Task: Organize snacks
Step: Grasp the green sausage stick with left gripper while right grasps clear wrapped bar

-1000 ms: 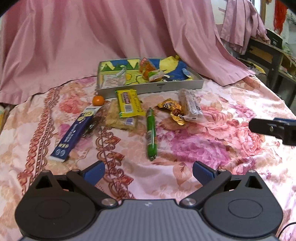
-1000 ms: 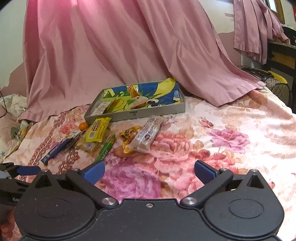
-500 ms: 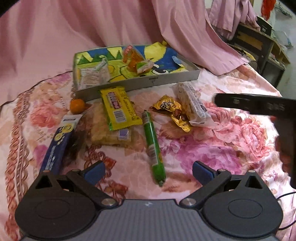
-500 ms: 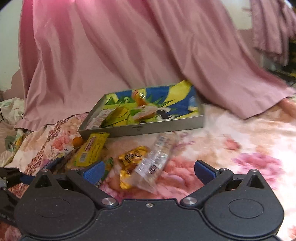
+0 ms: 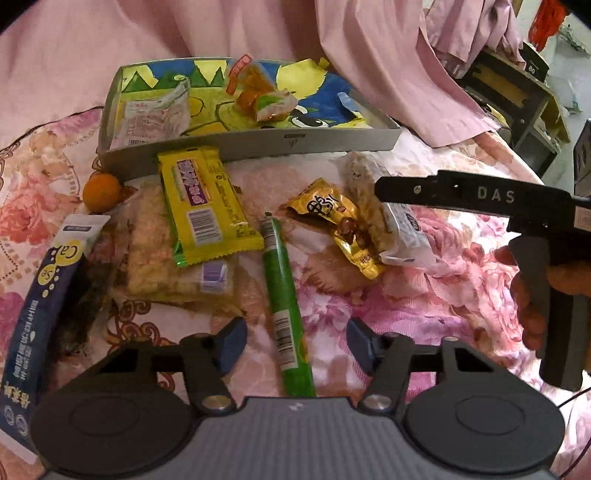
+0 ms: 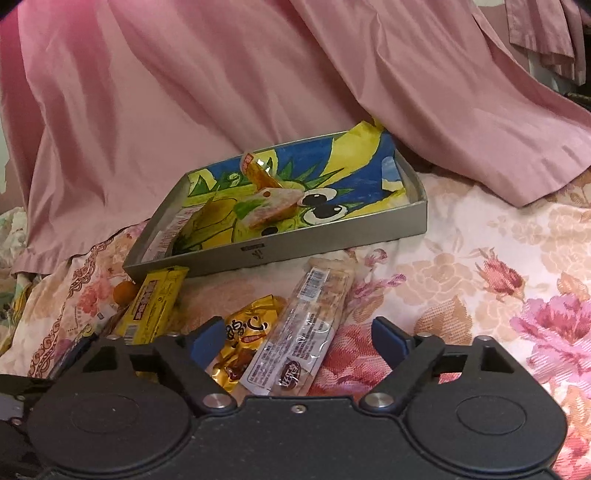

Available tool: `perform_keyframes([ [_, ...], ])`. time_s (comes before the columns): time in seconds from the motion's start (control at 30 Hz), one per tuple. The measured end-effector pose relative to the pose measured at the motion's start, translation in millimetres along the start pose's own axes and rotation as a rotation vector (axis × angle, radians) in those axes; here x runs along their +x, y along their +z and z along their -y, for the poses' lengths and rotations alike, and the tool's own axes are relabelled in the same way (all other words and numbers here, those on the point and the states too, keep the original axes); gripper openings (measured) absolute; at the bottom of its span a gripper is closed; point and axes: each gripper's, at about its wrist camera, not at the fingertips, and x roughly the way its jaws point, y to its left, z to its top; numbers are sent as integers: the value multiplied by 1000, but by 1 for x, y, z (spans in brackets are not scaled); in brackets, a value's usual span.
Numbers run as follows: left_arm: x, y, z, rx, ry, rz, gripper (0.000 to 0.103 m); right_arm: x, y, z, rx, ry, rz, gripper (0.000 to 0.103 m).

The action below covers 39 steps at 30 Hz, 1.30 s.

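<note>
Snacks lie on a floral sheet before a grey tray point(image 5: 258, 142) with a cartoon lining. My left gripper point(image 5: 295, 343) is open, its fingers on either side of the near end of a green sausage stick point(image 5: 284, 302). My right gripper point(image 6: 299, 339) is open over a clear rice-bar packet point(image 6: 306, 325) and a gold candy packet point(image 6: 247, 339). Both packets also show in the left wrist view, the rice bar point(image 5: 384, 218) and the gold packet point(image 5: 340, 221). A yellow bar point(image 5: 203, 203), a cracker packet point(image 5: 155, 251), a blue tube point(image 5: 44, 295) and an orange point(image 5: 101, 186) lie to the left. The tray point(image 6: 332, 236) holds a few wrapped snacks.
Pink curtain cloth point(image 5: 221, 29) hangs behind the tray. The right gripper's black body and the hand holding it point(image 5: 524, 258) stand at the right of the left wrist view. A dark shelf unit point(image 5: 517, 85) stands at the far right.
Both grippers have moved forward and down toward the snacks. The left gripper now straddles the green stick; the right gripper now hangs over the rice-bar and gold packets.
</note>
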Motion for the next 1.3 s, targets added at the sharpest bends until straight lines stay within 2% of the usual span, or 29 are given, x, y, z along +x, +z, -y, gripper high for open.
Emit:
perform_keyframes([
  [0.03,2,1,0,0,10,-6,56,2,-1,-1,0,-2,-5,83],
  [0.2,10,11,-1,-51,34,-33,25,14,-5,-4,21,-28,-26,74],
  [0.3,12,13,1,-85,52,-46,21,20,-7,-4,39,-21,-48,63],
  [0.37,11,13,3,-87,61,-47,21,23,-9,-6,39,-24,-59,54],
  [0.53,9,14,7,-100,43,-69,19,22,-14,-7,54,-25,-71,48],
  [0.77,14,16,14,-81,69,-117,20,9,-25,-12,-23,-29,-73,46],
  [1.0,20,19,12,-89,58,-135,19,10,-24,-7,-13,-15,-90,44],
  [1.17,13,14,14,-107,24,-139,19,0,-26,-14,-116,-45,-56,39],
  [1.3,4,11,18,-111,4,-123,18,-8,-29,-20,-214,-67,-42,38],
])
